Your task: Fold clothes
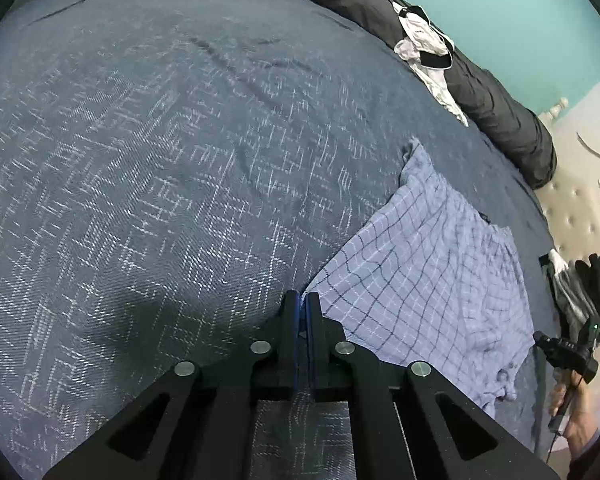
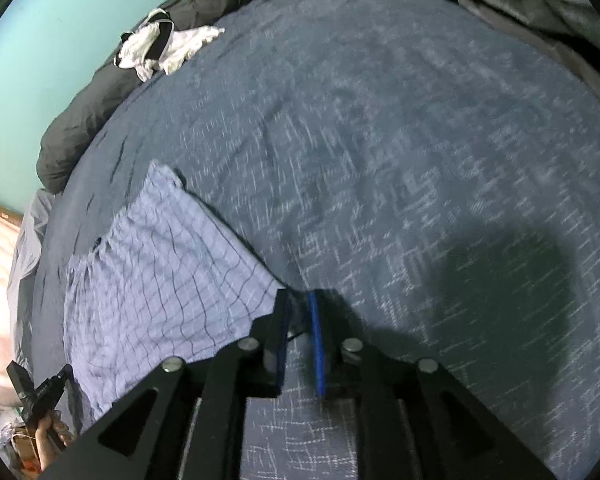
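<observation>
Your light blue checked shorts (image 1: 432, 272) lie flat on the dark blue bedspread (image 1: 160, 160), near the side of the bed where the black blanket (image 1: 500, 100) is rolled up.

The shorts are thin, soft and very light. They will bend and sag as soon as you lift them, and they can slip out of a loose pinch. They will not break. The best places to hold are the corners and the bunchy waistband edge, where the cloth is thicker. Take two corners of one edge, one in each claw, so the cloth hangs even.

Your left gripper (image 1: 302, 304) is closed tight, and its tips sit right at one corner of the shorts. I cannot tell if any cloth is pinched inside. Your right gripper (image 2: 300, 300) has a small gap between its fingers. Another corner touches its left finger, but the pads are not squeezing it.

Now count:
- One pair of checked shorts.
- One white and black garment (image 1: 424, 44) on the blanket.
- One grey pile (image 2: 540, 8) at the far edge. I cannot tell how many pieces are in it.
- Two claws.
</observation>
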`<action>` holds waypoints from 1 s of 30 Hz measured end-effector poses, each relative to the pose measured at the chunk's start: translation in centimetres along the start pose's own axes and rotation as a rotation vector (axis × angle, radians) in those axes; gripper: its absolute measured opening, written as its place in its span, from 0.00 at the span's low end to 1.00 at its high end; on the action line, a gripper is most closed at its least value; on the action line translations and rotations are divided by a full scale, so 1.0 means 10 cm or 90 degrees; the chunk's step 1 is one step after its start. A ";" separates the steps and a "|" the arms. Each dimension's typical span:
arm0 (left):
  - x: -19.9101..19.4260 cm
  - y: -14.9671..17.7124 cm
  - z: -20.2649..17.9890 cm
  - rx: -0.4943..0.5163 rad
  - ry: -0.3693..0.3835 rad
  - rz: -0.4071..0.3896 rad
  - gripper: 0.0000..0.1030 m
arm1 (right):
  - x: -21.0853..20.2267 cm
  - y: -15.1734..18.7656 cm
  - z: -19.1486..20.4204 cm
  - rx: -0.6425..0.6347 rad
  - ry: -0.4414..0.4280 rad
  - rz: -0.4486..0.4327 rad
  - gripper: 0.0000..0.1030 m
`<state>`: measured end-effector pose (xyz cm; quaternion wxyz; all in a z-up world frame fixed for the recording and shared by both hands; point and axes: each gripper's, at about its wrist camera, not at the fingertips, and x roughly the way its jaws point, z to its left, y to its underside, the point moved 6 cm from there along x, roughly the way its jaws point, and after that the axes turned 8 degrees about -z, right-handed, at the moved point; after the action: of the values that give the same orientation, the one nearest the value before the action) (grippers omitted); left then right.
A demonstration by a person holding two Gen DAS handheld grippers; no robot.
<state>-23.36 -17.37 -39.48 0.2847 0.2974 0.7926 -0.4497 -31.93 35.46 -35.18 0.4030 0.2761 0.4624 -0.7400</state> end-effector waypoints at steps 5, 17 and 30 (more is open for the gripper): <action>-0.12 -0.11 -0.10 0.009 0.001 -0.027 0.11 | -0.15 -0.20 0.05 -0.013 -0.009 -0.033 0.16; 0.02 0.00 -0.34 0.042 0.015 -0.005 0.12 | 0.12 0.09 0.86 -0.177 -0.076 0.040 0.30; 0.00 0.03 -0.33 0.050 0.017 0.000 0.12 | 0.23 0.36 0.66 -0.261 0.002 0.091 0.03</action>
<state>-23.70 -14.33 -38.23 0.2621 0.3147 0.7781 -0.4762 -30.31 27.84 -35.86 0.5012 0.2218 0.5833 -0.5994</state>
